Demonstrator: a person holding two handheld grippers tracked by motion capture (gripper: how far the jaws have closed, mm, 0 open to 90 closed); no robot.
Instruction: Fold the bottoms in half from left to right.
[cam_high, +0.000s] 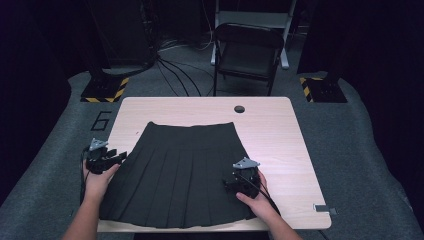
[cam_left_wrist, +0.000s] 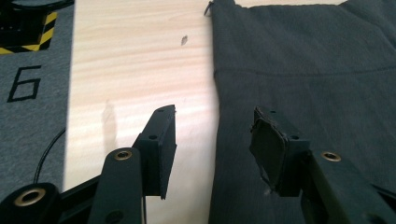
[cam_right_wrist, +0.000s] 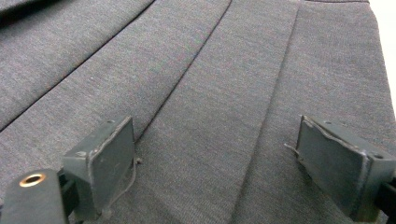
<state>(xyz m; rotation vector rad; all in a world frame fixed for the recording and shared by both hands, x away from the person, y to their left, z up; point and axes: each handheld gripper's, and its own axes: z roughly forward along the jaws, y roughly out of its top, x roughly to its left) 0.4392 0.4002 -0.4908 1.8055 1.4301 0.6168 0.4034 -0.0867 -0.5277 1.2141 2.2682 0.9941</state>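
Bottom hem of the dark pleated skirt (cam_high: 180, 170) hangs just past the table's (cam_high: 280, 125) near edge, so that bit's hard to read. Lies flat otherwise, waistband toward the far side. Folding chair (cam_high: 247, 52) and floor cables behind, nothing blocking. Left gripper (cam_left_wrist: 215, 140) open, empty, straddling the skirt's left edge, one jaw over bare wood. Right gripper (cam_right_wrist: 215, 163) wide open too, low over the pleats near the right hem, gripping nothing.

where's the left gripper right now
In the high view the left gripper is at the skirt's left edge, near the table's left side, jaws open astride that edge.
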